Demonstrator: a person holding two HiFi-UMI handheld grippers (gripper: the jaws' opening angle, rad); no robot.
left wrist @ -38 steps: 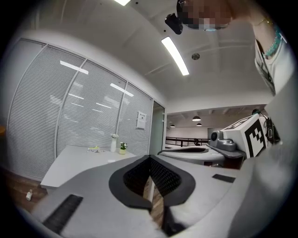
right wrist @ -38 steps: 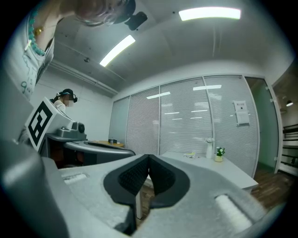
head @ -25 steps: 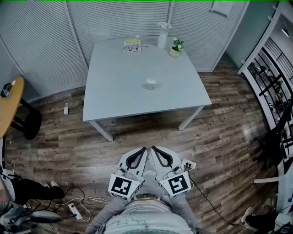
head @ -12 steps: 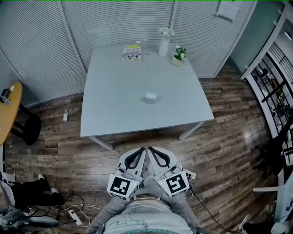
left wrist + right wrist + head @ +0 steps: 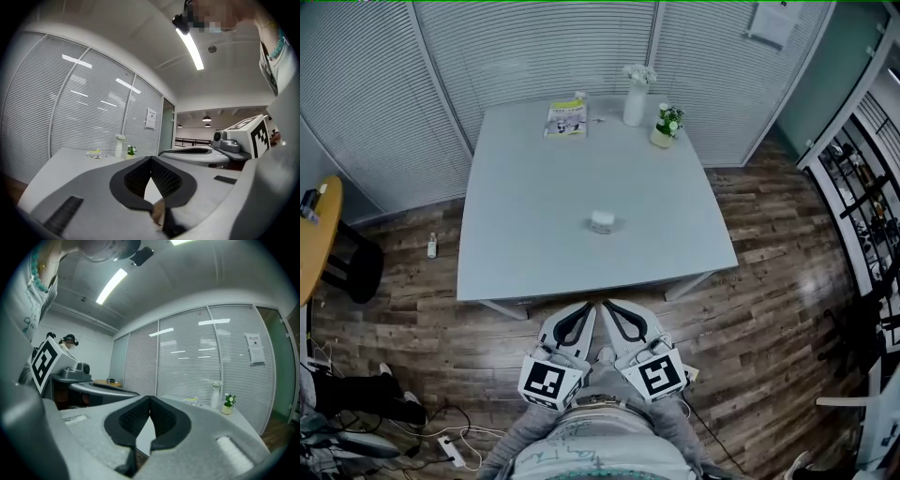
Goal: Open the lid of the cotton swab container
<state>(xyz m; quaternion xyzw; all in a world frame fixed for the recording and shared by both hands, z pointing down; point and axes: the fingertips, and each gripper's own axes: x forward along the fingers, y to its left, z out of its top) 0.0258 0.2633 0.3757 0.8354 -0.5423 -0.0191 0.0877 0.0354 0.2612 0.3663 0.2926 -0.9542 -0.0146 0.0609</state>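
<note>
One container (image 5: 602, 222), apparently upright

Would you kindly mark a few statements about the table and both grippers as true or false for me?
1. The left gripper and the right gripper are both shut and empty. True.
2. The right gripper holds the cotton swab container. False: it stands alone near the middle of the table, apart from both grippers.
3. A white vase and a small potted plant stand by the table's far edge. True.
4. The printed packet lies beside the container. False: it lies at the far edge, left of the vase.
</note>
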